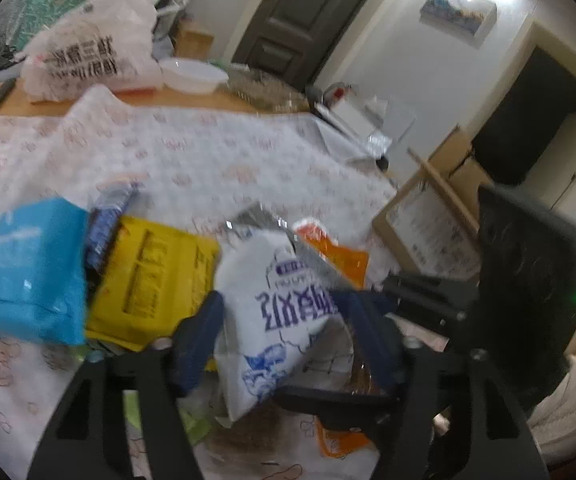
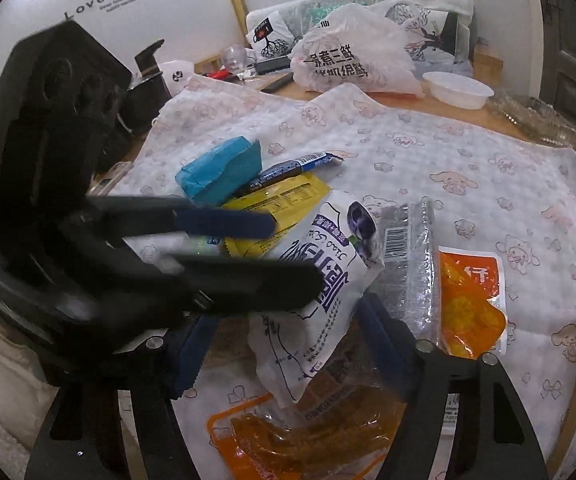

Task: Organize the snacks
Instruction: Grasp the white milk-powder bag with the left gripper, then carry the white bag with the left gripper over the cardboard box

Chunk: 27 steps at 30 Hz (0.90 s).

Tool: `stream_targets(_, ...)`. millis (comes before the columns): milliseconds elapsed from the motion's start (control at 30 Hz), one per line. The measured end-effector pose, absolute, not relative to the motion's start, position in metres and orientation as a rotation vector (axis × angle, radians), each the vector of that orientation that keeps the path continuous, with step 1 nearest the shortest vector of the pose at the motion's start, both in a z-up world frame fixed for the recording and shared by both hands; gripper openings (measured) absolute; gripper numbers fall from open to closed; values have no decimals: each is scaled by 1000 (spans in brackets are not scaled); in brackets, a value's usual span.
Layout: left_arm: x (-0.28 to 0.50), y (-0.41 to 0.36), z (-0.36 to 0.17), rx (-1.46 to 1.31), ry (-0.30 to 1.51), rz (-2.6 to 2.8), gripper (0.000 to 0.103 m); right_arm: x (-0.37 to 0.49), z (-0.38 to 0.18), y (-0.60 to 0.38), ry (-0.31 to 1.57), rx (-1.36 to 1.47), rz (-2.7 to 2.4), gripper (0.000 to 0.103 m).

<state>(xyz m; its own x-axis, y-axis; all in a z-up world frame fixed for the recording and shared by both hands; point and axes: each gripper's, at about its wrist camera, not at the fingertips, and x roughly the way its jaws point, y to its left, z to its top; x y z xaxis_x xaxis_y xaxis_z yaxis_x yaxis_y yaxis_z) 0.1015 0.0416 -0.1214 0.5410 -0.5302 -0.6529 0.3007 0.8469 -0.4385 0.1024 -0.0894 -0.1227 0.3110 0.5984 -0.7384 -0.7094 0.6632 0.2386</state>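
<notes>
Snack pile sits mid-bench on the floral cloth (image 2: 427,148). White crinkly snack bag w/ purple print (image 1: 284,316) lies on top, btw the blue pads of both tools. Left tool (image 1: 278,332) straddles it, half open; can't tell if the pads press. Right tool (image 2: 284,344) same, half open. Containers: white plastic bowl (image 2: 457,90) at the back, contents not visible; white printed shopping bag (image 2: 351,56) beside it, stuffed, contents hidden.

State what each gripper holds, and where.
Left gripper and right gripper both straddle the white purple-printed plastic snack bag; firm grip cannot be told.
</notes>
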Motion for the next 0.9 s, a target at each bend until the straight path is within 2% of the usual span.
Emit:
stream_targets(133, 99, 38, -124, -276, 879, -495, 52, 100, -123, -89, 906, -161, 875, 63)
stream_targets(233, 99, 38, -126, -281, 893, -487, 51, 96, -124, -86, 885, -215, 866, 55)
stream_targets(300, 99, 40, -126, -280, 907, -465, 53, 93, -125, -85, 871, -258, 849, 43)
stream_targets(367, 99, 42, -128, -287, 930, -442, 61, 92, -125, -87, 872, -262, 857, 41)
stream_targets(533, 99, 43, -132, -320, 944, -441, 62, 96, -126, -88, 914, -244, 857, 41)
stream_targets(667, 101, 43, -137, -335, 972, -449, 62, 101, -131, -89, 971, -201, 868, 48)
stream_targets(767, 102, 41, -139, -330, 982, -453, 63, 100, -131, -85, 970, -213, 864, 48)
stream_targets(833, 102, 41, -139, -340, 984, -455, 63, 97, -131, -83, 961, -227, 857, 45)
stream_targets(900, 101, 43, -137, -360, 972, -450, 63, 96, -128, -83, 946, -213, 856, 36)
